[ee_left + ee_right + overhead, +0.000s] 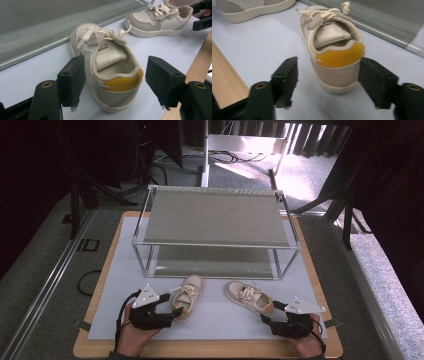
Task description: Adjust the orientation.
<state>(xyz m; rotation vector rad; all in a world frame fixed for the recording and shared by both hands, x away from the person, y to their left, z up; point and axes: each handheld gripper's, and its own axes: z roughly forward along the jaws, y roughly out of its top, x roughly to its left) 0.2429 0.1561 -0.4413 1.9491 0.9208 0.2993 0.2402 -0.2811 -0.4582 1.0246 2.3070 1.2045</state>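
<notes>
I'm straddling both heels with spread jaws, left gripper (172, 314) at the left shoe (187, 298), right gripper (267, 315) at the right shoe (248, 296) on the mat (115, 315); off-centre closing risks twisting either shoe loose.

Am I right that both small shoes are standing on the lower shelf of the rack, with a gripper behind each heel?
Not quite: the two shoes stand on the table mat in front of the rack, as the high view shows. A gripper does sit behind each heel.
</notes>
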